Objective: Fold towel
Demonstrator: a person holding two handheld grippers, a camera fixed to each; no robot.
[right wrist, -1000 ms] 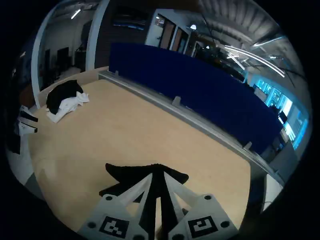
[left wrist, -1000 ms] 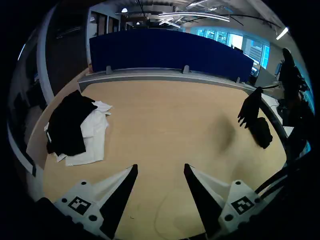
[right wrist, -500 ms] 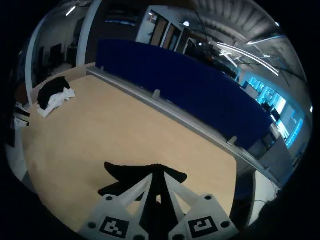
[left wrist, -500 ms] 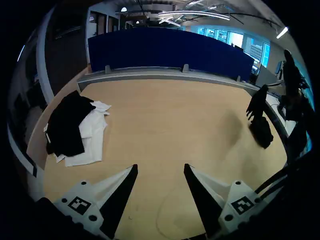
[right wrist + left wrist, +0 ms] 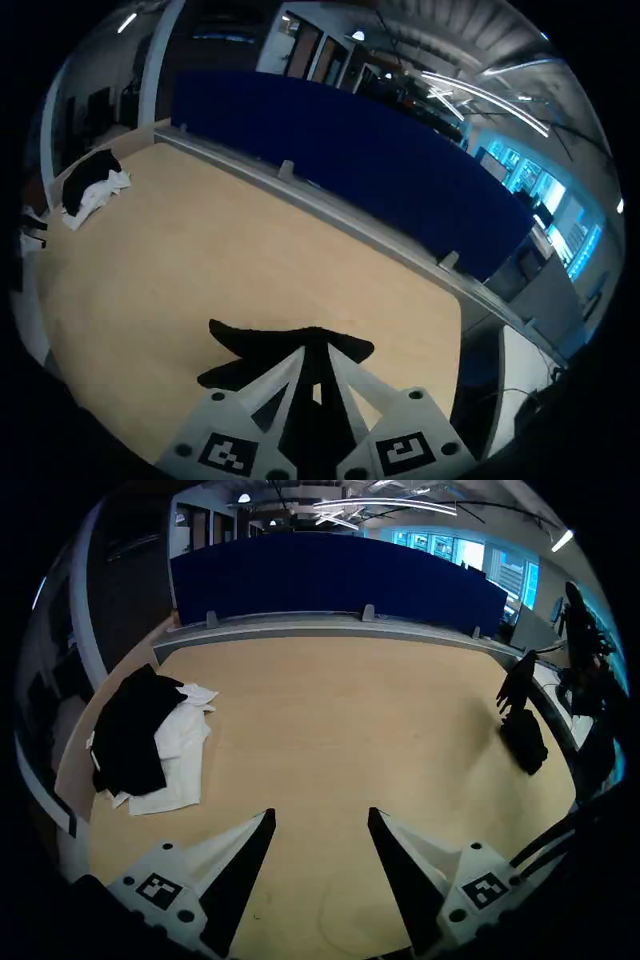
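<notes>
My right gripper (image 5: pixel 317 356) is shut on a black towel (image 5: pixel 264 342), which spreads out to both sides of the fingertips above the wooden table (image 5: pixel 208 256). In the left gripper view this towel (image 5: pixel 522 720) hangs dark at the table's right edge, held by the other gripper. My left gripper (image 5: pixel 320 816) stands open over the table's near edge with nothing between its fingers. A pile of towels (image 5: pixel 148 736), black on top of white, lies at the left end of the table; in the right gripper view the pile (image 5: pixel 90 182) is small at the far left.
A blue partition (image 5: pixel 336 576) on a grey rail runs along the table's far edge. Desks and dark equipment (image 5: pixel 588 664) stand past the right end. Bare wood spreads between the pile and the held towel.
The right gripper has swung with the black towel still in it, so the pile slid left in its view. In the left gripper view the shadow on the table faded. The left gripper barely moved.
</notes>
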